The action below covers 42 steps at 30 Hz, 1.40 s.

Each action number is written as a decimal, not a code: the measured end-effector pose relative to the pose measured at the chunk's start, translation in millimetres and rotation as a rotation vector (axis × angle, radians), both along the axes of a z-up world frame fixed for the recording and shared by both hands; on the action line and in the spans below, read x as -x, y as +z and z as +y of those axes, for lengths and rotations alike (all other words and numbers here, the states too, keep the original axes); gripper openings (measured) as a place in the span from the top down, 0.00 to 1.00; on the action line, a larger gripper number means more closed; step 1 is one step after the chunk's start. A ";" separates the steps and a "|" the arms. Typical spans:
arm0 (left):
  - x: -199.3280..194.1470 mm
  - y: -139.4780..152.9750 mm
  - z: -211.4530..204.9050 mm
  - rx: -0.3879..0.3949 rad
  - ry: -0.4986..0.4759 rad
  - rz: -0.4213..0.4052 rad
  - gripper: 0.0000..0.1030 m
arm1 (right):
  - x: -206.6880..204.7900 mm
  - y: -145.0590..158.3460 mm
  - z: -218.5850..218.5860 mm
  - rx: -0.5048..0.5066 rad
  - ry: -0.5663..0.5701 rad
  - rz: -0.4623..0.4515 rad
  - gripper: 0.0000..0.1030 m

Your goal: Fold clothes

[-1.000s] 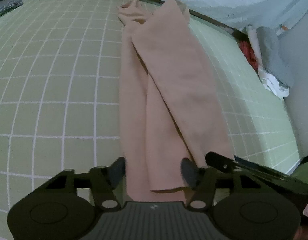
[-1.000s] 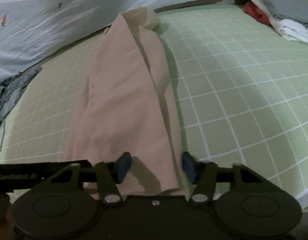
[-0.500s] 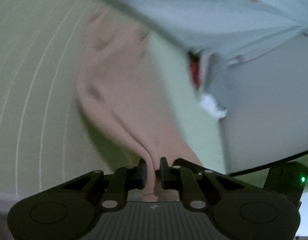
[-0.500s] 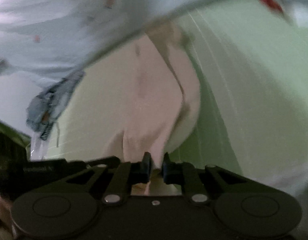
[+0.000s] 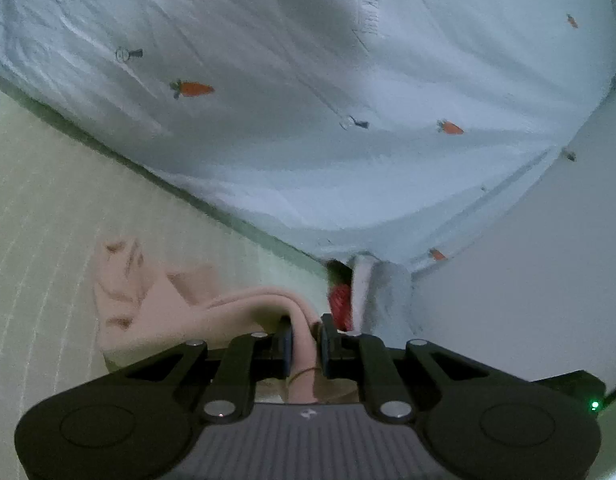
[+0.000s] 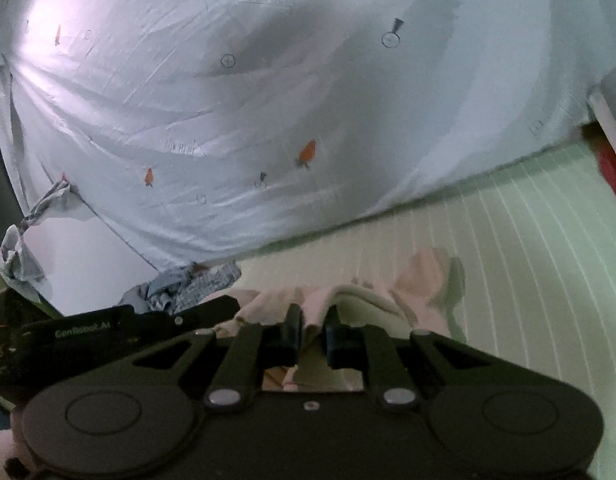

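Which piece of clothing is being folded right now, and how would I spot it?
Find the pale green gridded mat below the carrot-print sheet. On it lies a peach-pink garment, its near edge pinched in both claws; nearby clothes are red, white or blue-checked.

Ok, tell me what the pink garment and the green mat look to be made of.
Pink garment: soft, thin matte fabric, likely a knit; it drapes in limp rounded folds where pinched. Green mat: flat and smooth with printed white grid lines, probably vinyl or rubber; blur leaves that open.
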State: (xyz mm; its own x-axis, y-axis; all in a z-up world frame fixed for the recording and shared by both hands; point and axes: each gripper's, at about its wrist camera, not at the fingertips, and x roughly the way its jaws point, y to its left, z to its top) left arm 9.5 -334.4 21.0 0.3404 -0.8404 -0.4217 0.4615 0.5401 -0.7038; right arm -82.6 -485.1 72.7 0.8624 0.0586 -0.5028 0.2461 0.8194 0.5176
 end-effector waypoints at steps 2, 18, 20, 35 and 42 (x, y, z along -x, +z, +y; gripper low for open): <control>-12.2 0.2 -4.3 -0.021 0.016 0.009 0.86 | -14.2 -1.4 -4.8 -0.004 0.000 0.010 0.88; -111.9 -137.0 -70.0 -0.413 0.054 0.197 0.86 | -128.7 -144.7 -35.6 -0.013 -0.014 0.348 0.87; -118.2 -154.2 -70.5 -0.418 0.056 0.246 0.86 | -137.1 -164.0 -37.1 -0.022 -0.011 0.384 0.87; -156.1 -121.2 -62.1 -0.412 0.118 0.150 0.51 | -136.7 -126.2 -83.9 -0.101 -0.196 0.199 0.56; -137.5 -115.1 -42.4 -0.425 0.161 0.121 0.25 | -107.5 -115.0 -55.9 0.064 -0.209 0.219 0.26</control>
